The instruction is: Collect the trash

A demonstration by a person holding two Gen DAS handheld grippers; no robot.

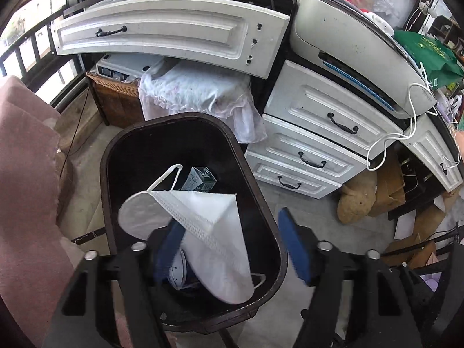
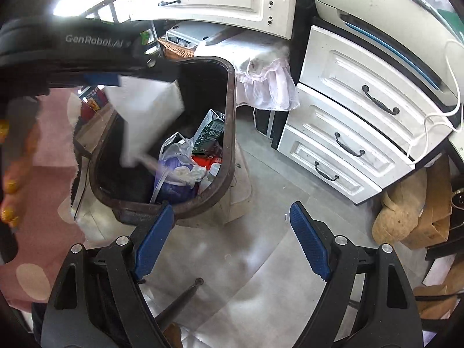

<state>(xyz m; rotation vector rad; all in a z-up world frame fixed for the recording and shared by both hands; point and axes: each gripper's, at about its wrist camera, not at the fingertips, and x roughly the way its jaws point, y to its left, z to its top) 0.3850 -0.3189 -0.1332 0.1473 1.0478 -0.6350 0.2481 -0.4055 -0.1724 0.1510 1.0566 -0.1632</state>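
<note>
Left gripper spread wide – mask hanging over the bin, lower centre. Right gripper agape over bare floor – drawers crowd right.

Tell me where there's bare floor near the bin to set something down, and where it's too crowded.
Bare grey floor lies between the dark bin and the white drawers, reaching toward the open right tongs. Crowded: the corner right of the drawers, filled by a tan sack and cardboard; behind the bin, draped cloth. The bin already holds trash, with a white mask at the open left tongs.
</note>
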